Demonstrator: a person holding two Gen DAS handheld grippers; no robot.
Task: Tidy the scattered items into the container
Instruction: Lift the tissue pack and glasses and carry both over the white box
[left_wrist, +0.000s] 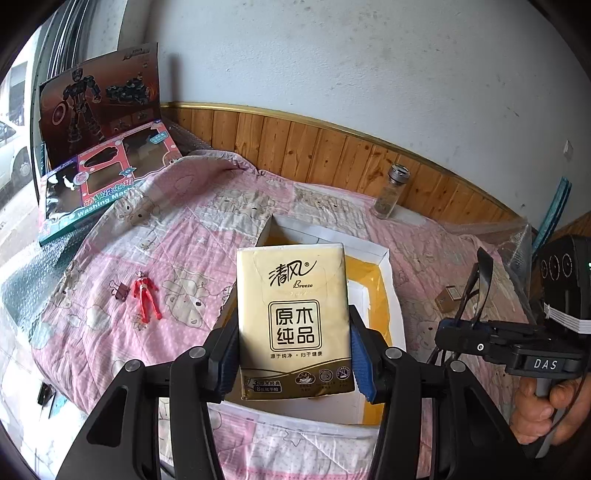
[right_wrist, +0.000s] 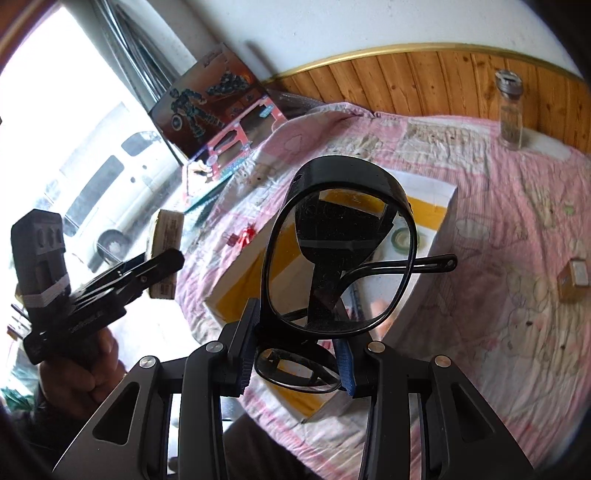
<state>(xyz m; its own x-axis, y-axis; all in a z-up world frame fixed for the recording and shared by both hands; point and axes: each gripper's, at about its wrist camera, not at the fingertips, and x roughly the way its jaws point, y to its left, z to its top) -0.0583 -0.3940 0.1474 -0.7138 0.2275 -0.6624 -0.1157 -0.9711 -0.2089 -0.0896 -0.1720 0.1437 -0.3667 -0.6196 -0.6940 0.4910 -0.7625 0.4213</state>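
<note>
- Yellow tissue pack (left_wrist: 293, 321): clamped between the blue pads of the left gripper (left_wrist: 293, 354), held upright above the white box (left_wrist: 384, 258).
- Black glasses (right_wrist: 338, 258): clamped at the frame by the right gripper (right_wrist: 295, 354), over the box's near edge.
- Red figurine (left_wrist: 146, 295) and binder clip (left_wrist: 119, 290): on the pink quilt (left_wrist: 177, 236), left of the box.
- Small brown box (left_wrist: 448, 297): on the quilt, right of the white box.

A home bedroom: a bed under a pink cartoon quilt (left_wrist: 177, 236), wood-panelled wall (left_wrist: 332, 155), boxed toys (left_wrist: 99, 110) propped by the window.
</note>
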